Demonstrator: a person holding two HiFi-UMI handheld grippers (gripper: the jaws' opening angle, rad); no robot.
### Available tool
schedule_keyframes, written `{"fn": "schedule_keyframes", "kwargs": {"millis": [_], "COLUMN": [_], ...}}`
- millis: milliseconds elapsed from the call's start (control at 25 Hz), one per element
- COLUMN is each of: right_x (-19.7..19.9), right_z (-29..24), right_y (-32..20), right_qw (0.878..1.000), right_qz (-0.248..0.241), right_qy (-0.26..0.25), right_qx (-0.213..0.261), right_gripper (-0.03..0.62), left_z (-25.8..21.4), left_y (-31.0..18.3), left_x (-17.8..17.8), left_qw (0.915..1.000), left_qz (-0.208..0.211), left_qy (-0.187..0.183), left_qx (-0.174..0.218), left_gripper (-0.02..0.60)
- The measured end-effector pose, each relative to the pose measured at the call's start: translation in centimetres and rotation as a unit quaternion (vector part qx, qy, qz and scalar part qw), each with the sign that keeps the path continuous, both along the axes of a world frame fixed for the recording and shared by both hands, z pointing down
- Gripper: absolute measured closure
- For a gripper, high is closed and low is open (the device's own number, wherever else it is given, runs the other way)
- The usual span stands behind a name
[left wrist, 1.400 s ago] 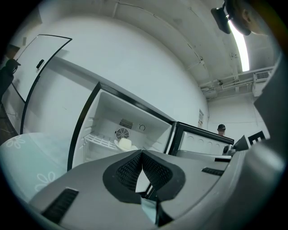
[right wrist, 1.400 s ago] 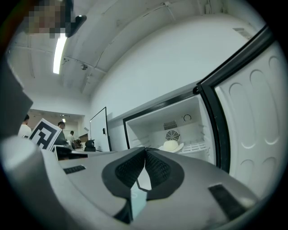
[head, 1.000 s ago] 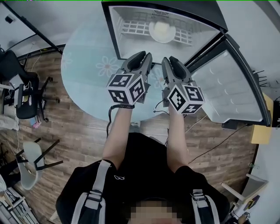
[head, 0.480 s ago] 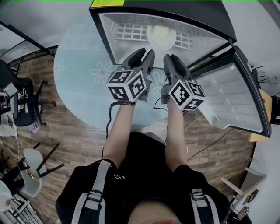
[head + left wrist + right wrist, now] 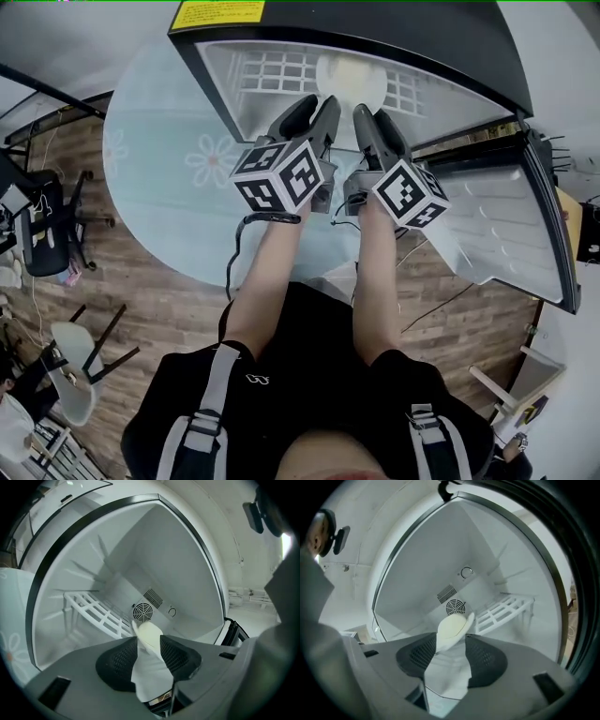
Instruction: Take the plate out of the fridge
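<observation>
Fridge (image 5: 469, 66): one.
Door (image 5: 511, 225): one, at fridge's right.
Plate (image 5: 349, 77): one, inside fridge.
Rack (image 5: 281, 70): one, white, inside fridge.
Fan grille (image 5: 142, 612): one, on fridge's back wall.
Vent slots (image 5: 153, 597): one patch, just beside fan grille.
Yellow label (image 5: 217, 14): one, on fridge's top.
Grippers: two, left gripper (image 5: 317, 103) and right gripper (image 5: 372, 117), side by side at fridge's opening.
Marker cubes: two, one on each gripper (image 5: 278, 176) (image 5: 410, 194).
Table (image 5: 159, 206): one, round, under fridge.
Flower prints: two on table (image 5: 214, 159) (image 5: 114, 150), left of fridge.
Chairs: two, one black (image 5: 42, 225) and one grey (image 5: 80, 361), well left of fridge.
</observation>
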State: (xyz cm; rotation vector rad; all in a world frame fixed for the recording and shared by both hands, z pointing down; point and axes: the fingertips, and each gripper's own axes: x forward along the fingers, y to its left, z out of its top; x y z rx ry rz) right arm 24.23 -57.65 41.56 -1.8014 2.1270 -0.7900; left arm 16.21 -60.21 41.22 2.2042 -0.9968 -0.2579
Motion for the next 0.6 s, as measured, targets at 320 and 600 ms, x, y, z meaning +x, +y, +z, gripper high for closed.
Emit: {"fn": "schedule_keyframes", "kwargs": {"millis": [320,600], "right_x": [-0.8,-1.0], "right_z": [-0.2,-0.2], "right_y": [-1.1,-0.8], "right_qw": [0.998,0.997], "right_qz": [-0.018,-0.018], "right_qy": [-0.055,-0.073], "right_qx": [0.005,0.002], "right_gripper": [0.436,0.457], "left_z": [0.5,0.6], "left_y": [-0.4,-0.2], "left_x": [1.9,2.1], "left_qw": [0.9987,0.9989], "left_qz": [0.035,0.041], "left_qy": [0.033,0.016], "left_qx": [-0.017,-0.013], "left_gripper": [0.457,0.46]}}
